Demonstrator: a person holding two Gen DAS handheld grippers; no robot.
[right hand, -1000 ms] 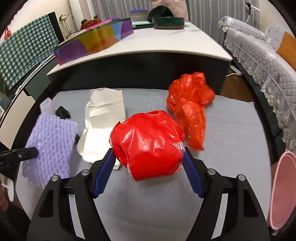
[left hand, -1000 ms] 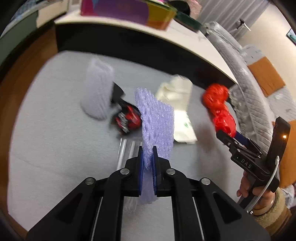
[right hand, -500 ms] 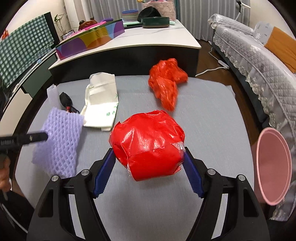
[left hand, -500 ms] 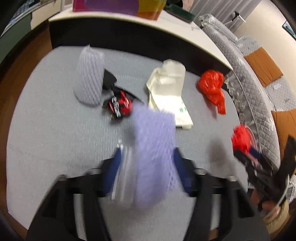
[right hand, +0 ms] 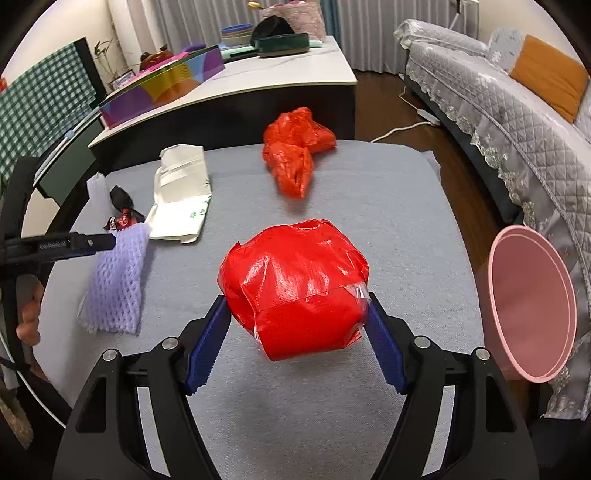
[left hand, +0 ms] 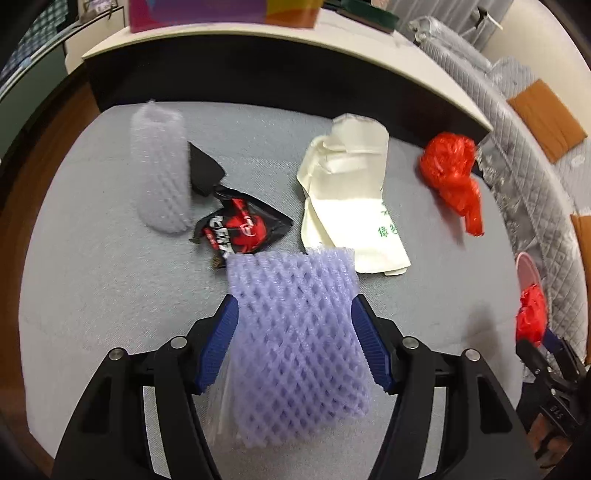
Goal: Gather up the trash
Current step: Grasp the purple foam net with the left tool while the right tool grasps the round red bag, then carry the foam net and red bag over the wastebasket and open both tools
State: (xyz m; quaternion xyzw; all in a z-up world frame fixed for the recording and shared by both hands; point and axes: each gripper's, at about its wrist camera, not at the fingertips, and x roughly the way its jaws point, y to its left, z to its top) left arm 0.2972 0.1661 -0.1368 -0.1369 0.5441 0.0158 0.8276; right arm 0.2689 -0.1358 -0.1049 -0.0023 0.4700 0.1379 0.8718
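Foam net [left hand: 295, 332] btwn left claw [left hand: 293, 339] pads; wrapper [left hand: 242, 229] just behind, paper bag [left hand: 351, 192] behind-right.

Grey fabric-covered surface [right hand: 369, 206] in the foreground, dark wooden floor [right hand: 391, 99] beyond and beside it. Behind, a long counter [right hand: 288, 70] with pale top and black front, carrying a multicoloured box [right hand: 162, 88], a dark green tray [right hand: 282, 44], stacked bowls [right hand: 236, 31] and a pink basket [right hand: 291, 14]. At right, a sofa [right hand: 498, 110] under a quilted grey cover with lace edging, plus an orange cushion [right hand: 550, 81]. Grey curtains [right hand: 369, 29] on the far wall. At left, green checked cloth [right hand: 40, 99] and a small plant [right hand: 103, 59]. White cable [right hand: 402, 127] across the floor.
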